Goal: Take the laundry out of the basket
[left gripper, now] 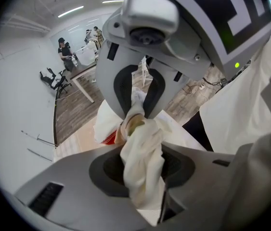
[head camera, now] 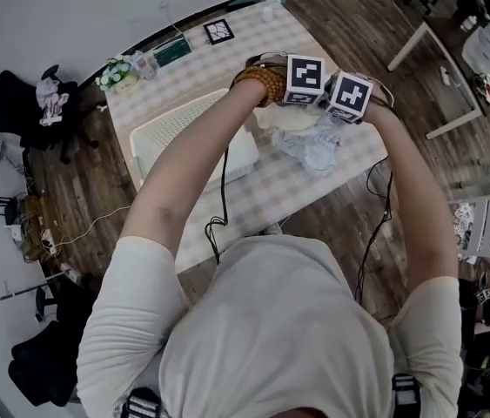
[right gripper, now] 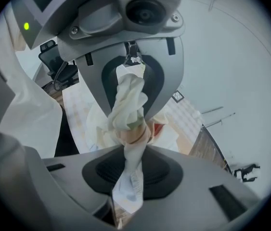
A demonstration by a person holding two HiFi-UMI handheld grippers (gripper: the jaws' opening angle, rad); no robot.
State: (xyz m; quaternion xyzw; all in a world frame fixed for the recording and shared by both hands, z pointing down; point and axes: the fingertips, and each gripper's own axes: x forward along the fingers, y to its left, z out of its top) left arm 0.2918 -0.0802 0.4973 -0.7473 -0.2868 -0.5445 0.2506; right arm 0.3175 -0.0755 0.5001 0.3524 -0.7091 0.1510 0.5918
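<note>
In the head view both arms reach over the checked table (head camera: 253, 198), to the right of the white laundry basket (head camera: 184, 138). My left gripper (head camera: 295, 103) and right gripper (head camera: 342, 111) hang side by side, their marker cubes almost touching. A cream garment (head camera: 290, 118) hangs bunched under them. In the left gripper view my left gripper (left gripper: 137, 129) is shut on a twist of that cream garment (left gripper: 142, 153). In the right gripper view my right gripper (right gripper: 128, 124) is shut on another twisted part of the garment (right gripper: 128, 105). A pale crumpled cloth (head camera: 316, 146) lies on the table below the grippers.
At the table's far edge stand a small bunch of flowers (head camera: 118, 72), a green card (head camera: 172, 50) and a black-and-white marker card (head camera: 218, 31). Cables (head camera: 221, 207) trail over the near edge. Black chairs (head camera: 18, 103) stand at the left, a white table (head camera: 440, 59) at the right.
</note>
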